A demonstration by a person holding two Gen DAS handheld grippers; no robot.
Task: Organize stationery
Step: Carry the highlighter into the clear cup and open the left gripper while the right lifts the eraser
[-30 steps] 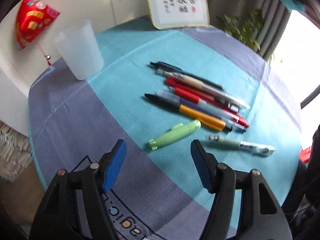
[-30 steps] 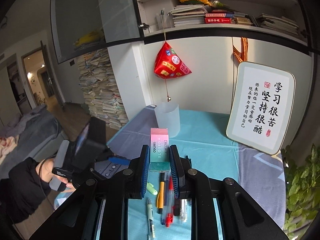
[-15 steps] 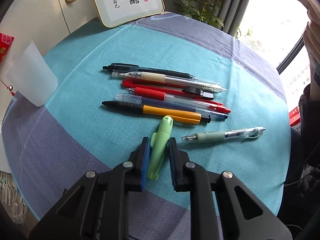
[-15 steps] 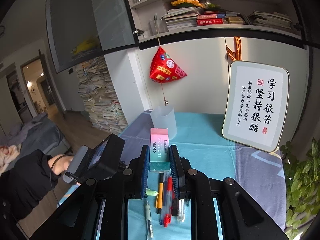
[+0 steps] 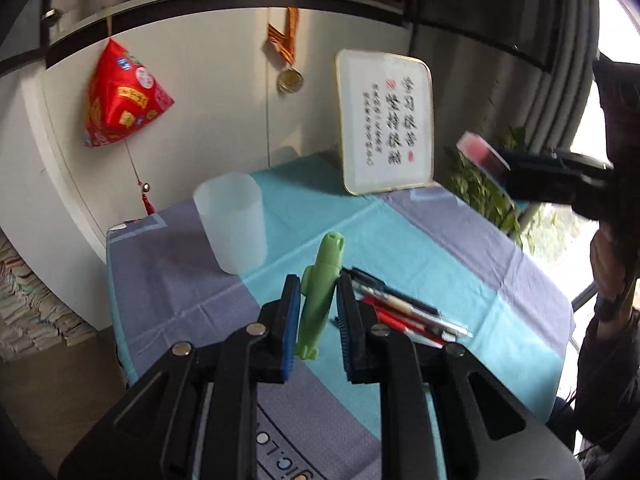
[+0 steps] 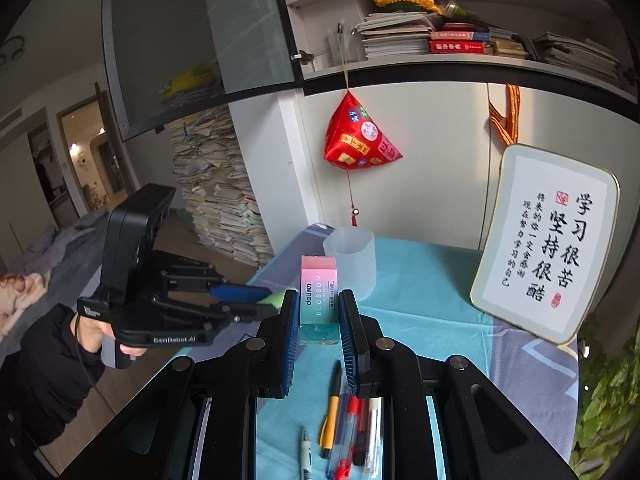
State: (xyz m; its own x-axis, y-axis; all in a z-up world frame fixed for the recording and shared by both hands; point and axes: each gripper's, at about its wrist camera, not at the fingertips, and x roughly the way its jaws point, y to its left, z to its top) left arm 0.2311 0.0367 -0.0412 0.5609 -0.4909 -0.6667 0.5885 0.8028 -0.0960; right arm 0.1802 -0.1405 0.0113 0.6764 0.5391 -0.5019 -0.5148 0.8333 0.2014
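My left gripper [image 5: 318, 292] is shut on a green shark-shaped pen [image 5: 322, 284], held up off the cloth and pointing toward a frosted plastic cup [image 5: 232, 226]. My right gripper [image 6: 319, 308] is shut on a pink-and-teal boxed eraser [image 6: 319, 300], raised above the table with the cup [image 6: 352, 258] just behind it. In the right wrist view the left gripper [image 6: 256, 300] comes in from the left with the green pen's tip [image 6: 280, 298] showing. Several pens [image 6: 348, 424] lie in a row on the cloth below; the same pens [image 5: 400, 312] show right of the left gripper.
A framed calligraphy board [image 6: 548, 248] leans against the wall at the table's back right. A red hanging ornament [image 6: 358, 140] dangles above the cup. The table wears a teal-and-purple cloth [image 5: 440, 248]. A plant [image 6: 608, 392] stands by the right edge.
My left gripper closed on the green pen and lifted it off the cloth, swinging toward the cup. The right gripper drifted slightly, still holding the eraser.
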